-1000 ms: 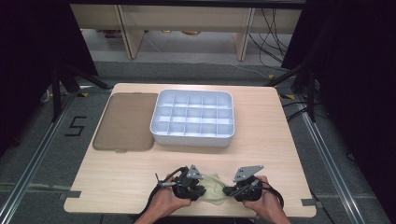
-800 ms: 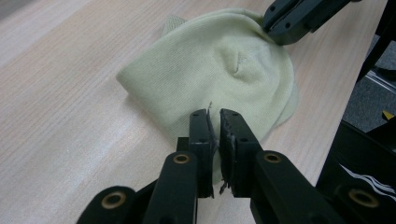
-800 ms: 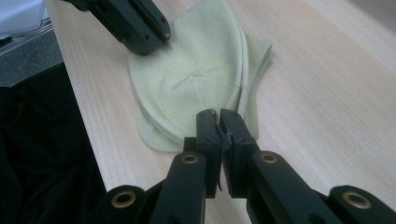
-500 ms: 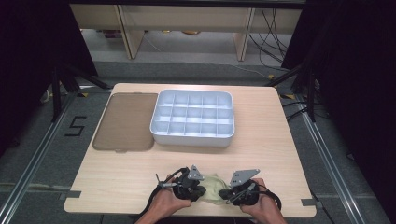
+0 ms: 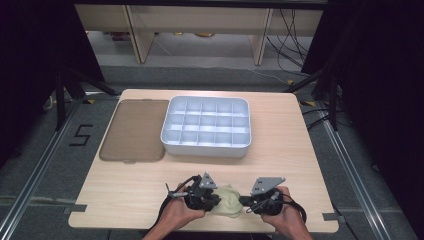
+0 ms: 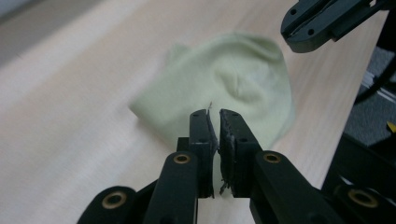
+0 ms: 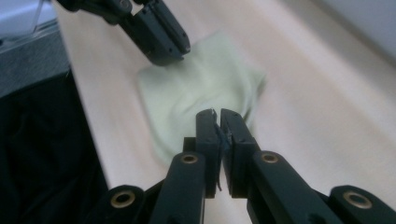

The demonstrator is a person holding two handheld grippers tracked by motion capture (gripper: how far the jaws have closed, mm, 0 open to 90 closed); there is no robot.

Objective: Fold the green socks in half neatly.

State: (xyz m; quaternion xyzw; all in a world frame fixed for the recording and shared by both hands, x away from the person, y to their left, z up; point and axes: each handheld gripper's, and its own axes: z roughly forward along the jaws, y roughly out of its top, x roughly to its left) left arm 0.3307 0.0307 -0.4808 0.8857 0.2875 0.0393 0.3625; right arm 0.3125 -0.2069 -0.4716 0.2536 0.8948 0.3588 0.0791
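**A:** Starting at the left of the table (image 5: 125, 192), what lay there?

**B:** A flat brown lid (image 5: 134, 130) sat at the far left, its right edge just beside a pale compartment tray (image 5: 206, 126) with a grid of small cells. Both were well apart from the hands, which worked at the near edge.

**A:** And the left gripper (image 5: 214, 201)?

**B:** It was held in the person's left hand (image 5: 179, 212), at the left side of a pale green cloth (image 5: 230, 200). In the left gripper view its jaws were pressed nearly together, with only a thin slit between them, over the near edge of the cloth (image 6: 224, 88). A little pale fabric showed low in that slit, but I could not tell for sure whether they pinched the cloth or merely hung above it.

**A:** Where did the cloth lie?

**B:** On the table's near edge, between the two grippers, crumpled with a raised fold in the middle.

**A:** The right gripper (image 5: 246, 202)?

**B:** It was held in the right hand (image 5: 286, 217), at the cloth's right side. In the right gripper view its jaws were likewise drawn almost shut over the cloth's (image 7: 196, 88) near edge; whether fabric was caught between them, I could not tell. The left gripper (image 7: 180, 49) showed opposite, its tips touching the cloth's far corner.
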